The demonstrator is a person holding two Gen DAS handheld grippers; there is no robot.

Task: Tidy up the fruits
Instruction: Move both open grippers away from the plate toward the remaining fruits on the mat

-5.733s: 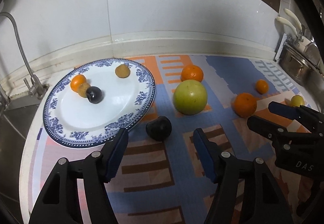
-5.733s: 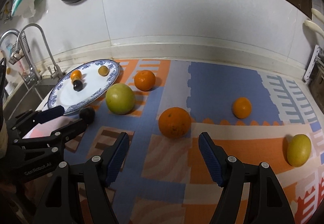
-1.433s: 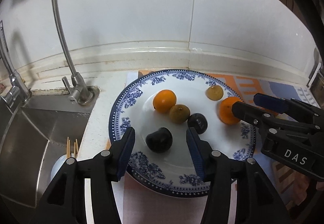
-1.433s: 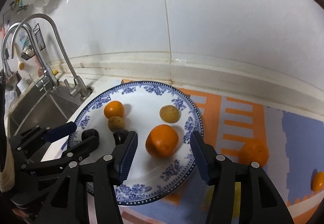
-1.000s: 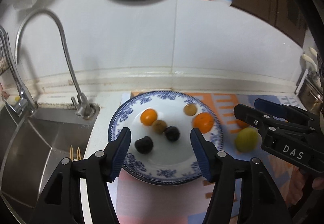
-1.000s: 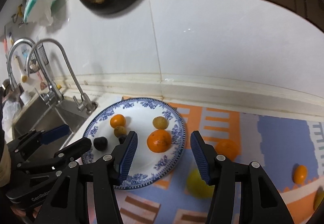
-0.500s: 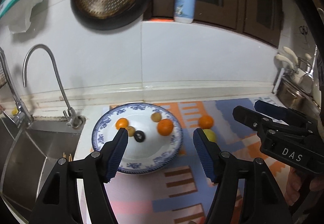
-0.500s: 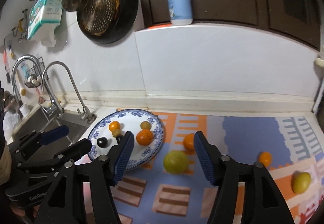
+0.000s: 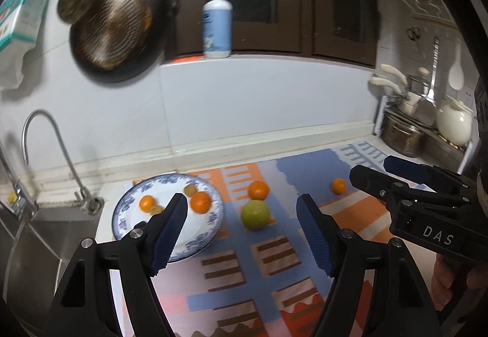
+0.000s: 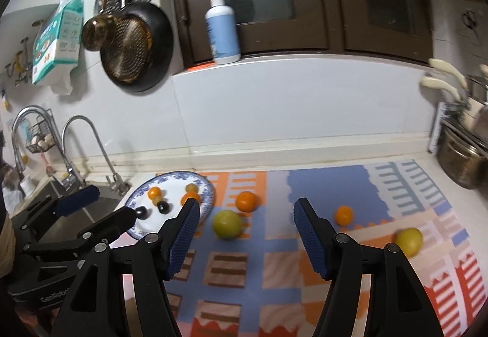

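- Fruits: six lay on the plate (image 10: 207, 188); four sat on the mat (image 10: 320, 181) right of it.
- Left gripper (image 9: 241, 231) and right gripper (image 10: 245, 230) had just been opening, wide, nothing between.

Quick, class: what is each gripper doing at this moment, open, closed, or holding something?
Left gripper: open, holding nothing, jaws just widened.
Right gripper: open, holding nothing, jaws just widened.

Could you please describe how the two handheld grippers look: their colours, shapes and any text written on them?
Both are alike: black plastic frames with triangular cut-outs and silver screws, each ending in two fingers lined with ribbed dark blue pads. The left gripper carries white lettering "GenRobot" on its body, seen in the right wrist view. The right gripper carries white letters "DAS", seen in the left wrist view. No cables are visible.
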